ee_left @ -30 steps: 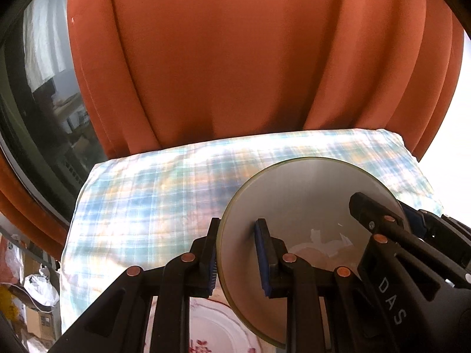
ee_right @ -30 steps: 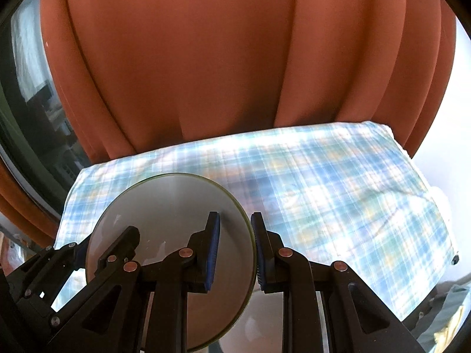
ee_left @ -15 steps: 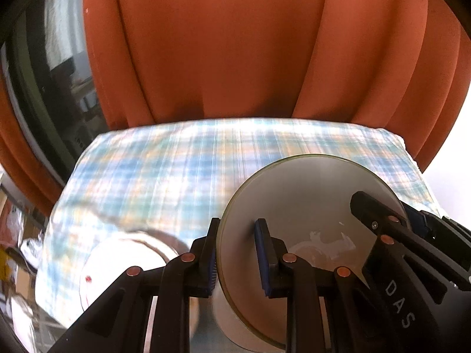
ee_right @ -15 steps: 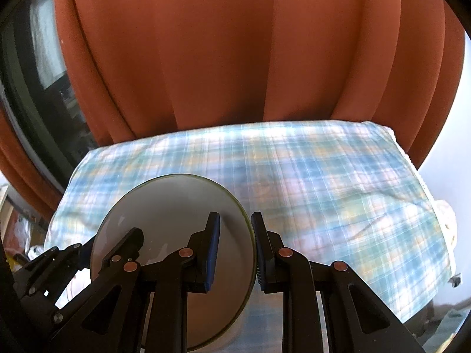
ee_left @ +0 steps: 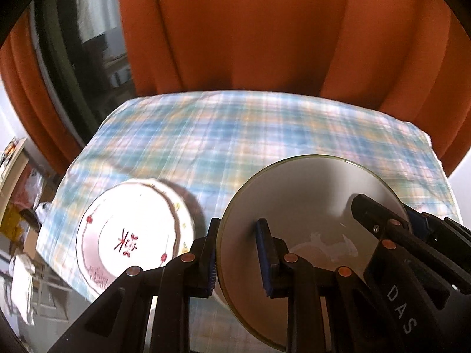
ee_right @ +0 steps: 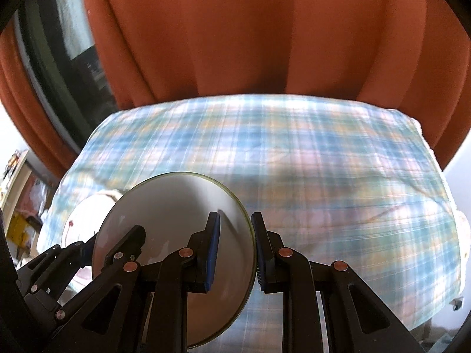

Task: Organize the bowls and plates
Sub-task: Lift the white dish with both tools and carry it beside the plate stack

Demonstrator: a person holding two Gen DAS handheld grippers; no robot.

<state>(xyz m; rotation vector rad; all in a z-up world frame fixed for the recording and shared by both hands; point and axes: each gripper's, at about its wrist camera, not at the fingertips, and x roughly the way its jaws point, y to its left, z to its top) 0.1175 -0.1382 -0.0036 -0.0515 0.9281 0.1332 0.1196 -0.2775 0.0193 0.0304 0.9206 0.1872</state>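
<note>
A grey bowl [ee_left: 309, 206] with a thin greenish rim hangs tilted above the checked tablecloth [ee_left: 235, 135], held from both sides. My left gripper [ee_left: 238, 259] is shut on its left rim, one pad inside and one outside. My right gripper [ee_right: 237, 253] is shut on the opposite rim and shows in the left wrist view as the right gripper [ee_left: 409, 220]. The right wrist view shows the bowl [ee_right: 170, 214] and the left gripper [ee_right: 97, 244] beyond it. A white scalloped plate [ee_left: 129, 235] with red flower marks lies on the cloth, left of the bowl; the bowl partly hides the plate [ee_right: 79, 220].
Orange curtains [ee_left: 265, 29] hang behind the table's far edge, with a dark window [ee_left: 73, 44] at the left. The cloth [ee_right: 323, 176] stretches to the right of the bowl. Clutter and a shelf [ee_left: 17, 206] lie past the table's left edge.
Both grippers have carried the bowl across the table and a little lower, rolling slightly. The patterned plate, earlier under the left gripper, now lies in full view to the bowl's left.
</note>
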